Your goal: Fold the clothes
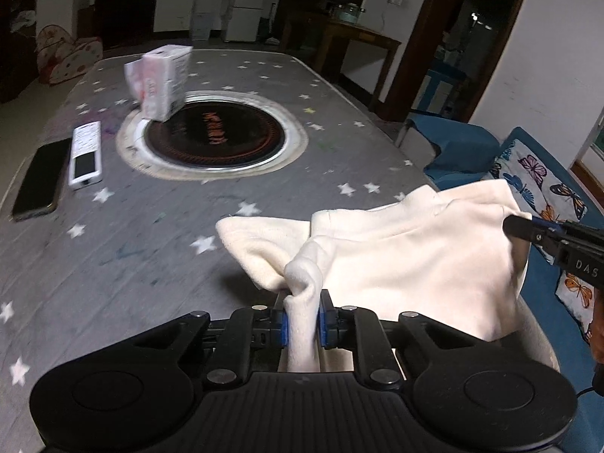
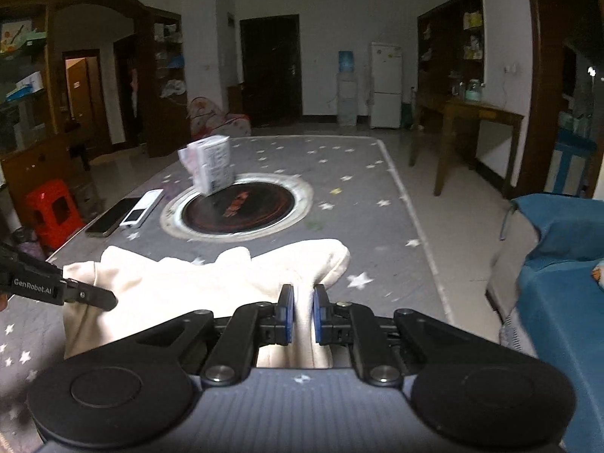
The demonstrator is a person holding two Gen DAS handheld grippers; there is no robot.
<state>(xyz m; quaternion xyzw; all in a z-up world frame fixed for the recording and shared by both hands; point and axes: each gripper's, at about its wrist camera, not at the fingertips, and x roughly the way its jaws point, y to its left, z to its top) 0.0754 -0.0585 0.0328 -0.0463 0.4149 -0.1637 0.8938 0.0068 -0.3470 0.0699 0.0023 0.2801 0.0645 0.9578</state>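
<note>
Your left gripper [image 1: 302, 319] has its jaws clenched on a bunched fold of the cream garment [image 1: 407, 260]; cloth runs between the blue pads and back toward the body. Your right gripper [image 2: 301, 313] does the same on another edge of the garment, jaws pinched on cloth. In the left wrist view the right gripper comes in at 3 o'clock, its tip on the garment's far corner. In the right wrist view the left gripper comes in at 9 o'clock, tip on the cloth.

The garment hangs stretched between the two grippers at the near edge of the table [image 1: 113, 256], partly off the edge at 4 o'clock in the left view. One sleeve lies on the grey star-print cover at 12 o'clock from the left jaws.

Further up the table: a round inset burner [image 1: 213, 137] at 11 o'clock, a white box [image 1: 162, 81] standing on its rim, and a remote [image 1: 86, 154] just beside a phone [image 1: 39, 179] at 10 o'clock. A blue sofa cover [image 2: 558, 264] sits at 3 o'clock in the right view.
</note>
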